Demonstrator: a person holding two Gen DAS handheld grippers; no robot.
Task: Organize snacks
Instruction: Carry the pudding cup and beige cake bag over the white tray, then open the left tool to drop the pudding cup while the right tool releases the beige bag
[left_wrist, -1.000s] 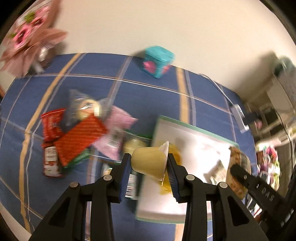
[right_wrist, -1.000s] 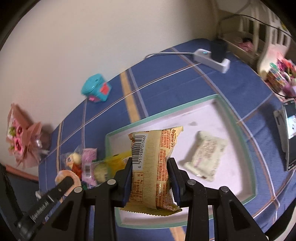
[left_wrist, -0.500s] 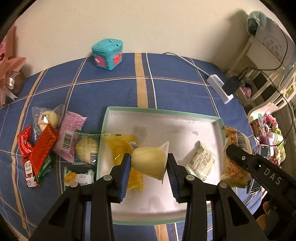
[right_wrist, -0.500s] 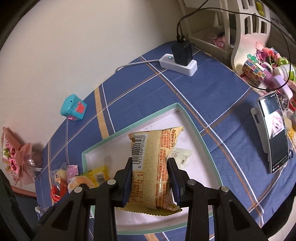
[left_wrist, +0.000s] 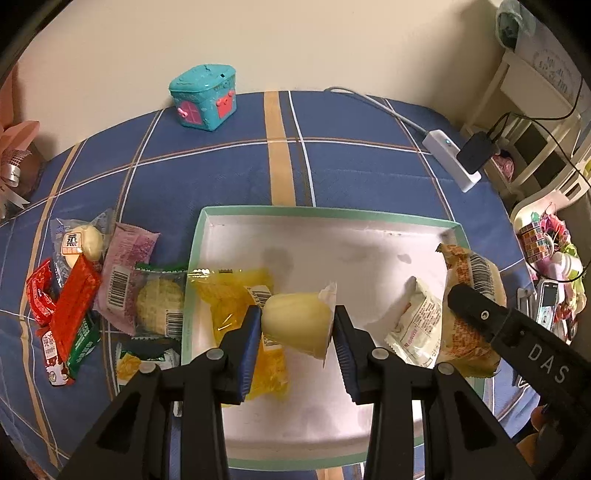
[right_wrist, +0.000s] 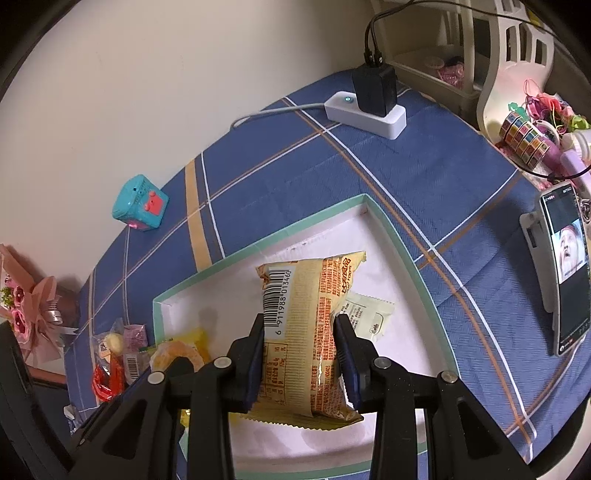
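My left gripper (left_wrist: 295, 328) is shut on a pale yellow jelly cup (left_wrist: 297, 323) and holds it above the white tray with a green rim (left_wrist: 325, 212). My right gripper (right_wrist: 300, 350) is shut on a tan snack packet with a barcode (right_wrist: 306, 317), over the tray's (right_wrist: 280, 236) right half. In the tray lie a yellow packet (left_wrist: 236, 295) at the left and a pale white-green packet (left_wrist: 417, 325) at the right. The right gripper and its packet also show in the left wrist view (left_wrist: 472, 302).
A pile of snacks lies left of the tray: red packets (left_wrist: 70, 302), a pink packet (left_wrist: 123, 266), a clear-wrapped cake (left_wrist: 160, 306). A teal toy box (left_wrist: 203, 98) stands at the back. A power strip (right_wrist: 364, 114) and a phone (right_wrist: 565, 273) sit to the right.
Both grippers have swung right and come in over the tray with their snacks still held. The tray fills more of both views.
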